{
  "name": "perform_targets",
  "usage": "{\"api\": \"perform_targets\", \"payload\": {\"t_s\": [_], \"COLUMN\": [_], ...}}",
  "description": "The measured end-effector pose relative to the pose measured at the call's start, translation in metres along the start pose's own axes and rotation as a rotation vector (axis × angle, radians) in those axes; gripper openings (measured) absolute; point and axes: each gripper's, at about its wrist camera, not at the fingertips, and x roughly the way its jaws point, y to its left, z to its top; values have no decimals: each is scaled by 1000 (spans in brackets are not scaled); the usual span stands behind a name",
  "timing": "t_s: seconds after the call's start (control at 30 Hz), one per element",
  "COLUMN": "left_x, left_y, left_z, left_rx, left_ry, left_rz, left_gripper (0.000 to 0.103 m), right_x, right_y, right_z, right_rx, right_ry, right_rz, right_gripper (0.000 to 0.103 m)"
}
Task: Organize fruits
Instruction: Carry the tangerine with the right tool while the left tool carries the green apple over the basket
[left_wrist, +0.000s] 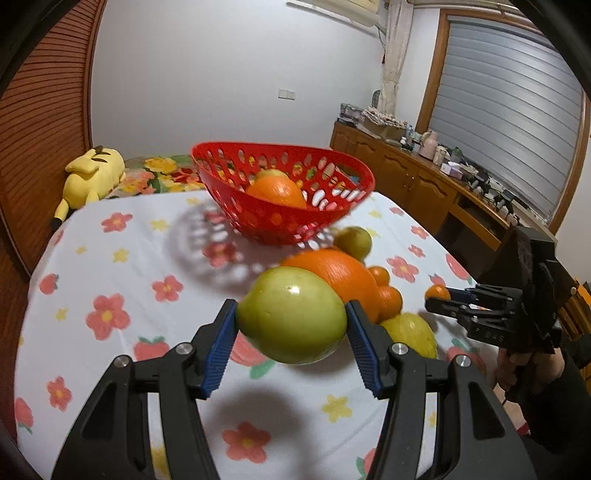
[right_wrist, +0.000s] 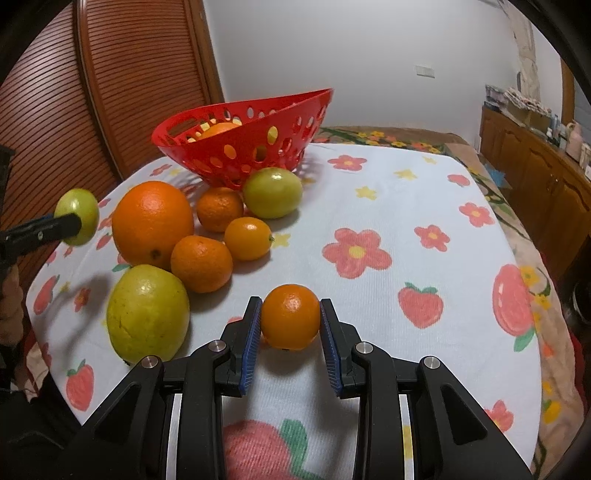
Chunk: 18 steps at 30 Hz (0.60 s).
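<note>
Gripping a green fruit (left_wrist: 291, 314) clear above the worktop (right_wrist: 388, 206), the left tool (left_wrist: 291, 325) is facing the red basket (left_wrist: 258, 218) near the far edge. The right tool (right_wrist: 290, 321) is clamping a small orange (right_wrist: 290, 316) low near the front edge. One orange (left_wrist: 277, 190) is sitting in the basket already; six fruits are waiting loose beside it.

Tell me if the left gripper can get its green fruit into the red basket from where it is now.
Probably yes. The left gripper holds the green fruit off the cloth, and the red basket sits ahead with its open top tilted toward it. Only an orange and another fruit lie inside, leaving room.
</note>
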Motion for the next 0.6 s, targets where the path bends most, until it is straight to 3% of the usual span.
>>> {"api": "perform_targets", "payload": {"t_s": [0.6], "left_x": [7], "left_y": [7], "left_z": [52], "left_rx": [50], "left_ry": [-69], "left_rz": [53], "left_gripper": [58], "right_x": [-32], "right_y": [32], "right_z": [79], "right_rx": [-113], "right_ry": [-151], "right_rz": [-2], "right_gripper": [30]}}
